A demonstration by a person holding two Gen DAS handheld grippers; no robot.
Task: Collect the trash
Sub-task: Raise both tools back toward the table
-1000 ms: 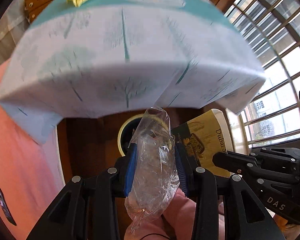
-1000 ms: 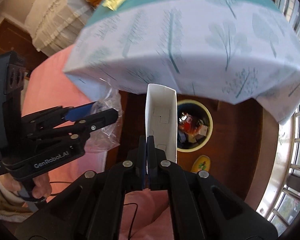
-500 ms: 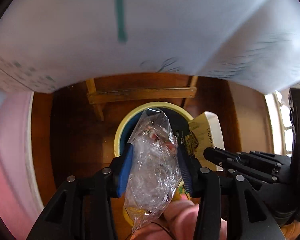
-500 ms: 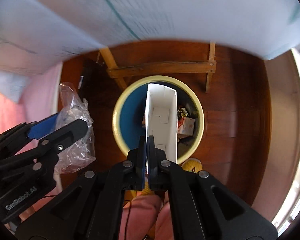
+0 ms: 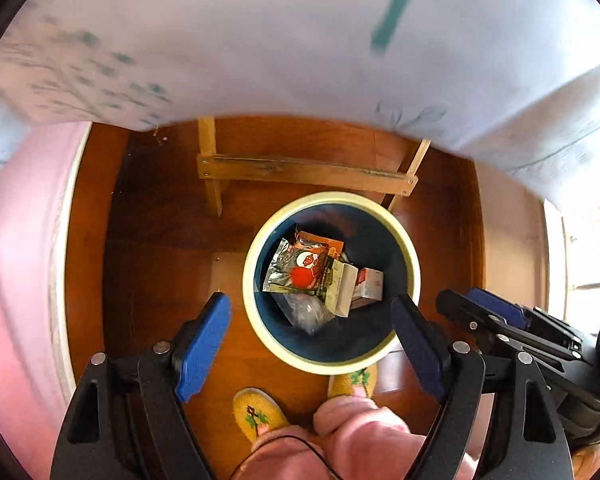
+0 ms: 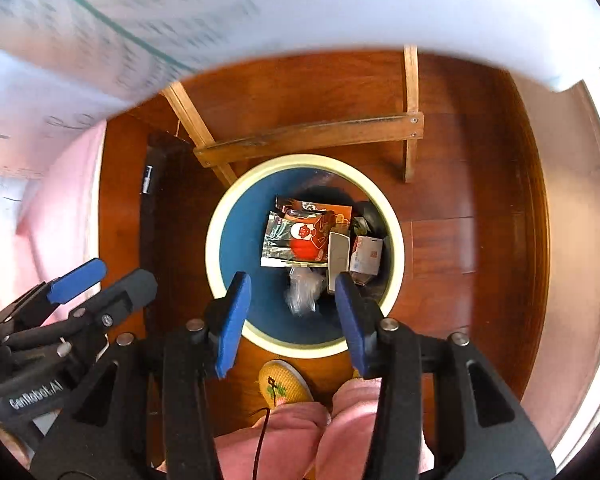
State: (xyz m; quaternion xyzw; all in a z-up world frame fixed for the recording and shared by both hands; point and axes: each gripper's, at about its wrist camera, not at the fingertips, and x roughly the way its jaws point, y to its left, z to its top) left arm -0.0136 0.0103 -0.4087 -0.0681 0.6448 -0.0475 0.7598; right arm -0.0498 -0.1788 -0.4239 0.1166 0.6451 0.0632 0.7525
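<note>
1. Left gripper: jaws opening, wide apart, nothing btwn the pads. It hangs over the bin, pointing steeply down.
2. Right gripper: jaws opening, apart, nothing pinched.
3. Trash is in the bin: clear plastic bag at 6 o'clock of the pile, white carton at 3 o'clock of the red snack wrapper, all low inside, well below the rim.
4. Handling (judgement): bag looks v. light, soft, crinkly and slippery, so pinch a bunched fold, not a flat face. Carton looks light, semi-stiff, crushable, so grip one thin wall near an open end w/ gentle squeeze.
5. Wrapper: flimsy foil; take by a corner.
</note>
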